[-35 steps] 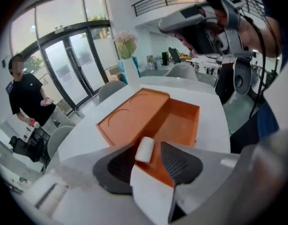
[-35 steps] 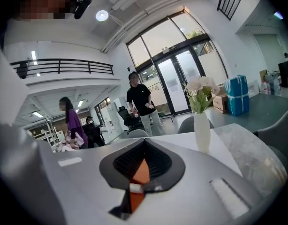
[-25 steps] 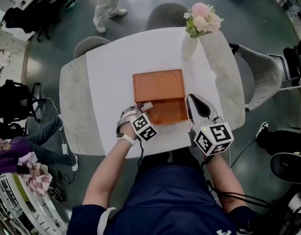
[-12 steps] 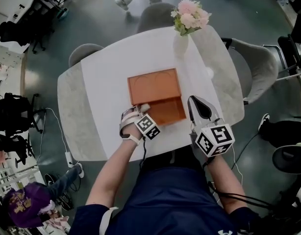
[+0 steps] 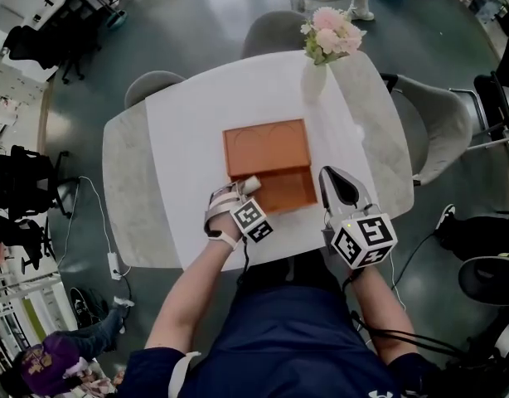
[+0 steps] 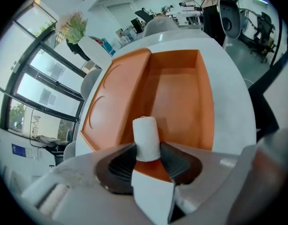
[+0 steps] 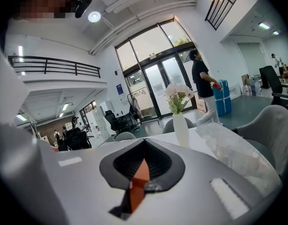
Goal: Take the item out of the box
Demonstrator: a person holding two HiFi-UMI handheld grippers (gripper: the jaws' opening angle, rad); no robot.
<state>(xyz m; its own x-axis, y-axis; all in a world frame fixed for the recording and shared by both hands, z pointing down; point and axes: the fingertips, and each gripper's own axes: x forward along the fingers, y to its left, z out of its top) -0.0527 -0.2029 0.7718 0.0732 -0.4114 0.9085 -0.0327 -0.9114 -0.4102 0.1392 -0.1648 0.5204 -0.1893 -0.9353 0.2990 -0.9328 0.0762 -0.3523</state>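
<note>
An open orange box (image 5: pixel 268 149) lies on a white surface (image 5: pixel 186 123); at the box's near edge, the left tongs (image 6: pixel 147 149) pinch a small white roll (image 6: pixel 146 136), upright over the box's floor; just beside the box's right edge, the right tongs (image 7: pixel 140 168) are pressed almost together, a thin orange sliver between them.

Open hall with a dull grey-green floor (image 5: pixel 230 15). A white table (image 5: pixel 188 139) stands at centre, with grey chairs at its 12 o'clock (image 5: pixel 275 25), 10 o'clock (image 5: pixel 151 85) and 3 o'clock (image 5: pixel 441 127) edges. A white vase (image 5: pixel 314 81) of pink flowers stands toward 1 o'clock. Tall glass doors (image 7: pixel 155 78) (daylight beyond) fill the far wall, with a railed balcony (image 7: pixel 55 67) and a round ceiling lamp (image 7: pixel 94 17) above. Black office chairs (image 5: pixel 22 177) cluster at 9 o'clock.
</note>
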